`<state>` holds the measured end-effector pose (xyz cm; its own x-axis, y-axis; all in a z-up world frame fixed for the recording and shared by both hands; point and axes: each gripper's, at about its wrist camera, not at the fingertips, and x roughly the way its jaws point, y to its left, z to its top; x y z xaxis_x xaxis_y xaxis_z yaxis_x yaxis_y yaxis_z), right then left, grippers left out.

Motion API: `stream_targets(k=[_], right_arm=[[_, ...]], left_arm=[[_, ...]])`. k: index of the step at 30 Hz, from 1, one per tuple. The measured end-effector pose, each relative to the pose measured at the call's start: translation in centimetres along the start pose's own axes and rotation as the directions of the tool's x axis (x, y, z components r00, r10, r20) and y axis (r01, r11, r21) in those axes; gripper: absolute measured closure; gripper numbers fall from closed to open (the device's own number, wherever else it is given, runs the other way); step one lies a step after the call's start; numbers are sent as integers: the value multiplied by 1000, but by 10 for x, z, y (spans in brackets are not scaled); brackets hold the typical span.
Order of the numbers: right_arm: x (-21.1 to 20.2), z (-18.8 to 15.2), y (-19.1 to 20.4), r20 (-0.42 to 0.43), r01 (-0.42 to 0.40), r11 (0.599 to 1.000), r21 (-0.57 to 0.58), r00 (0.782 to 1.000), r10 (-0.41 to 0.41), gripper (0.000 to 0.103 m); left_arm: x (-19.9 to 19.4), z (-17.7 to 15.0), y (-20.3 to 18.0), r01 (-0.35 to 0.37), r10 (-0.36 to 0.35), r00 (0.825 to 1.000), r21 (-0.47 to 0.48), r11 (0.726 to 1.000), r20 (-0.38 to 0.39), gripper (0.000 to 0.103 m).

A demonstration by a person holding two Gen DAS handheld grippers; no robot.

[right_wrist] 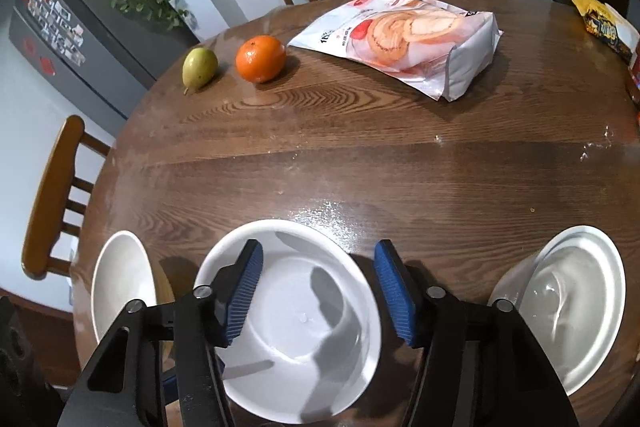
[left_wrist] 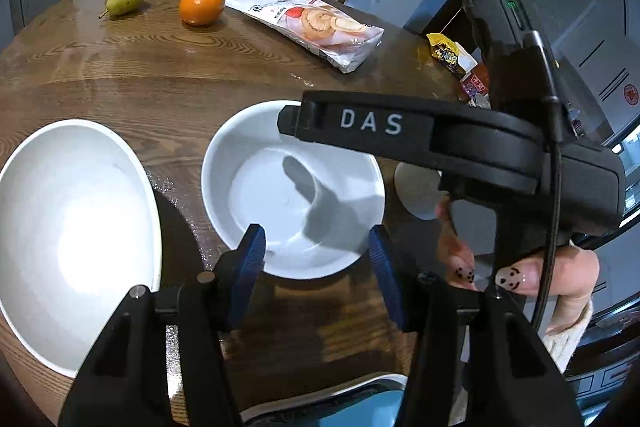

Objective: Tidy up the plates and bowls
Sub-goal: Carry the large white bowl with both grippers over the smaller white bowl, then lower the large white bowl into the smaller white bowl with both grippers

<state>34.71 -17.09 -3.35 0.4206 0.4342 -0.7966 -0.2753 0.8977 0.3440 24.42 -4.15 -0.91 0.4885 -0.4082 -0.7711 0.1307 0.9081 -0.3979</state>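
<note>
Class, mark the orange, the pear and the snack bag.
orange [right_wrist: 260, 59]: right wrist view, middle of its peel.
pear [right_wrist: 199, 64]: right wrist view, its green body.
snack bag [right_wrist: 404, 35]: right wrist view, printed front.

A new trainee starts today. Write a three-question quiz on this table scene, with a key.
1. True or false: the orange lies between the pear and the bag.
2. Which fruit lies nearest the edge of the table?
3. What does the right gripper hover over? A the left bowl, B the middle bowl, C the right bowl.
Key: 1 true; 2 the pear; 3 B.
</note>
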Motion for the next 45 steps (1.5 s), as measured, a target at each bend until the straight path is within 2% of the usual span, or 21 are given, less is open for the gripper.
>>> stream_targets(k=[2, 5, 8, 12, 15, 19, 26, 33, 39, 45], right_arm=[[2, 0, -1, -6, 7, 1000, -3, 1000, -7, 50], [4, -1, -2, -13, 33, 999, -4, 999, -33, 51], [5, -1, -3, -17, 34, 999, -3, 999, -34, 51], [3, -1, -2, -12, 30, 1000, -7, 999, -30, 51], [3, -2, 0, -12, 35, 999, -13, 999, -35, 51], [6, -2, 0, -21, 38, 999, -15, 999, -38, 51], [9, -2, 2, -25, 52, 998, -32, 998, -52, 51], [14, -6, 6, -2, 119, 987, -106, 993, -120, 76], [7, -6, 10, 26, 116, 985, -131, 993, -113, 77], [-18, -6, 19, 95, 111, 982, -153, 991, -97, 77]], left_arm=[[0, 0, 0, -11, 11, 1000, 0, 1000, -10, 56], [-7, 0, 0, -32, 32, 999, 0, 999, -10, 57], [-15, -1, -1, -87, 87, 996, -3, 996, 5, 57], [-20, -1, 1, -77, 77, 997, -11, 997, -7, 56], [-14, -1, 3, -98, 98, 995, -15, 995, -21, 56], [-4, 0, 6, -86, 84, 995, -36, 996, -51, 55], [4, 1, 13, -89, 87, 996, -66, 994, -30, 55], [7, 3, 15, -131, 134, 991, -68, 989, 32, 56], [1, 6, 16, -132, 136, 989, -73, 989, 51, 56], [-17, 7, 9, -122, 127, 986, -58, 991, 106, 56]])
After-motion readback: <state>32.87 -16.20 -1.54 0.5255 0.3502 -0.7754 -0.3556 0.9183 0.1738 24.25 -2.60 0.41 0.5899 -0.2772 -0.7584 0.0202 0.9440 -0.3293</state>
